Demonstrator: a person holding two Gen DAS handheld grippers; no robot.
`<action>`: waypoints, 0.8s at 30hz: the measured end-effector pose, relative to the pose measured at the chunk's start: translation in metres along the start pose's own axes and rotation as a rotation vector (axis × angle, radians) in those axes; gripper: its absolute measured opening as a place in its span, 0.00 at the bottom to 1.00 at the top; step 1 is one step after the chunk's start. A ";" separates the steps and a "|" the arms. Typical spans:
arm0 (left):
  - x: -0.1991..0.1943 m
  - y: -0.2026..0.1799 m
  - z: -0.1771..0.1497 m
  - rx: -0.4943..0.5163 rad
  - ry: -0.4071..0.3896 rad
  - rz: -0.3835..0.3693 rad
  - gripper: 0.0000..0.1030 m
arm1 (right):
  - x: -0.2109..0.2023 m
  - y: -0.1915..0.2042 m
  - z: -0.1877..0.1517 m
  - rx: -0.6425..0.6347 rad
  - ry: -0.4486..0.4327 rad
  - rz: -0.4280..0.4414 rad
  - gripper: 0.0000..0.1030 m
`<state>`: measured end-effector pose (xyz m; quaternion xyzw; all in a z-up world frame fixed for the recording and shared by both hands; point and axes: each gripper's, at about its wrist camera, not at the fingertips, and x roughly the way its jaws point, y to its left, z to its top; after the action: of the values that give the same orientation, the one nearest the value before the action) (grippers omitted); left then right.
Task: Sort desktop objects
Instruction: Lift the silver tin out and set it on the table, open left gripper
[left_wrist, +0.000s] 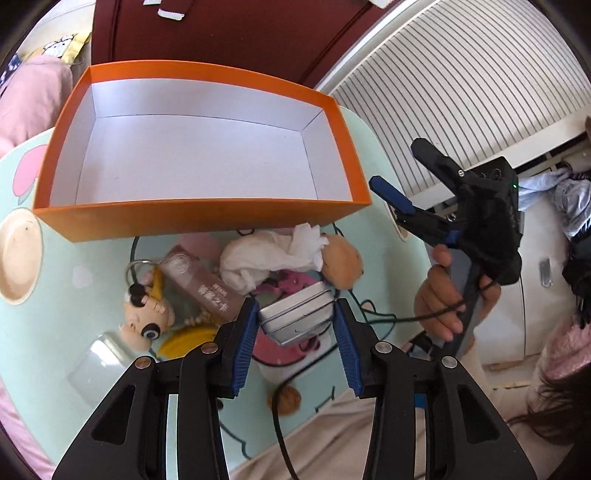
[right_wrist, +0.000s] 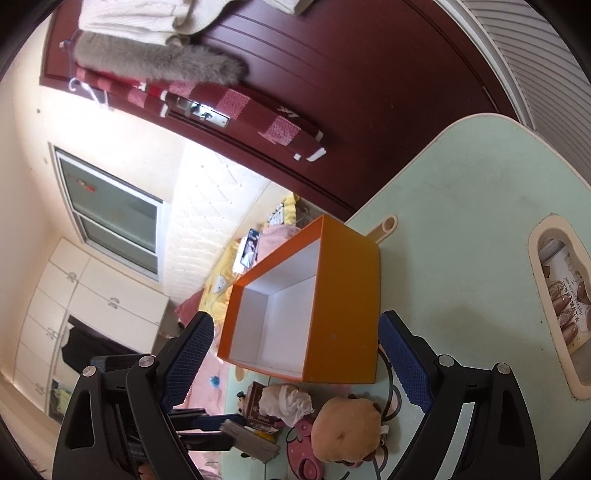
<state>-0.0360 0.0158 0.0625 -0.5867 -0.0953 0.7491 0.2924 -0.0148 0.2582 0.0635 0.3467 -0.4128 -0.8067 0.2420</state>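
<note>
Clutter (left_wrist: 273, 258) sits piled beside the empty orange box (left_wrist: 199, 155), left claw (left_wrist: 295, 325) pinching a metal tin (left_wrist: 295, 314), right claw (right_wrist: 295, 362) gaping.

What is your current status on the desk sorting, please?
Left gripper shut on metal tin, lifted. Right gripper open, holding nothing. Orange box ahead, nothing inside. Path unobstructed.

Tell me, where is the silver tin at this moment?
In the left wrist view the silver tin sits between the left gripper's fingers, just in front of the orange box, beside the crumpled tissue.
</note>
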 end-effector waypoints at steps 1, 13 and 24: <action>0.001 -0.001 0.000 0.005 -0.013 0.006 0.42 | 0.000 0.001 0.000 -0.003 -0.007 -0.002 0.88; -0.071 -0.011 -0.017 0.041 -0.315 0.023 0.57 | 0.002 0.053 0.023 -0.062 -0.104 0.096 0.88; -0.107 0.022 -0.100 -0.128 -0.463 0.198 0.79 | -0.050 0.183 -0.017 -0.462 -0.016 0.177 0.95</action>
<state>0.0658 -0.0812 0.1105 -0.4234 -0.1490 0.8808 0.1506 0.0491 0.1846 0.2267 0.2381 -0.2479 -0.8582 0.3812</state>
